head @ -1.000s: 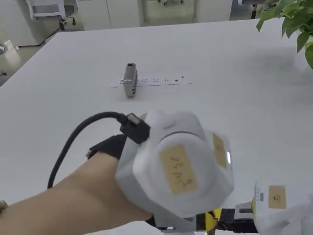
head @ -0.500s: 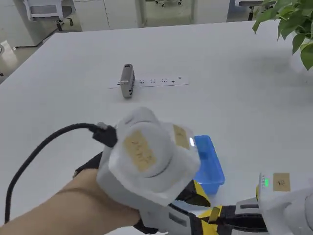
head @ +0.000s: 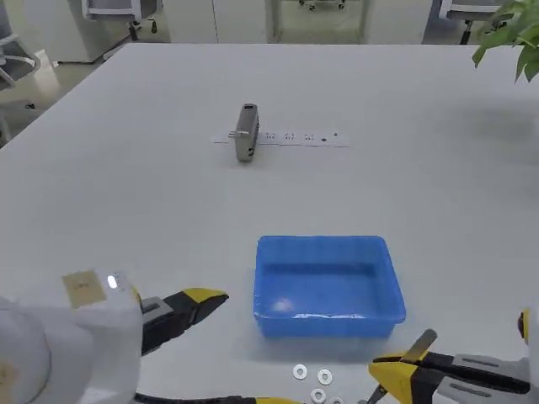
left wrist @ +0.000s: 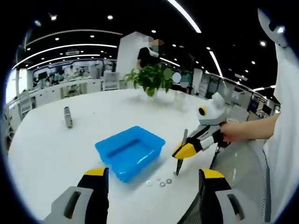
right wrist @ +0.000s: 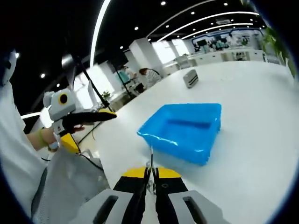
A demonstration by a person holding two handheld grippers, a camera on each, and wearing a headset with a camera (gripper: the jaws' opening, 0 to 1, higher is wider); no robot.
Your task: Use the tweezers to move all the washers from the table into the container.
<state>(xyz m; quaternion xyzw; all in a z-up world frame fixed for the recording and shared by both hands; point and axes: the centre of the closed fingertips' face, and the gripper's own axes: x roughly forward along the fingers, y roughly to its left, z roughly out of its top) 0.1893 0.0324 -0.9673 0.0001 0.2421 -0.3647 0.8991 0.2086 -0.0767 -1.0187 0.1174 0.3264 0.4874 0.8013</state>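
Holding: R gripper clamped on tweezers; jaws nearly together, thin metal btwn them.
R gripper pos: near right edge in head view, yellow tips aimed left toward washers.
Tweezers: stick out past R jaws; in left gripper view angled down, tip just right of washers. Tip touching table or not: can't tell.
L gripper: jaws spread wide, nothing btwn them; near left in head view, well apart from container.
Washers: at least 3 small silver rings in loose cluster, flat on table, just near of container's near wall, outside it. Sit btwn the 2 grippers.
Container: blue rect tray, open top, upright, mid table toward near side.
Power strip: white, flat on table, far of container, well apart from it.
Adapter: grey block standing on strip's left end.
Plant: green leaves at far right corner.
Bkgd: office chairs + cabinets past far table edge; a person standing far off in left gripper view.
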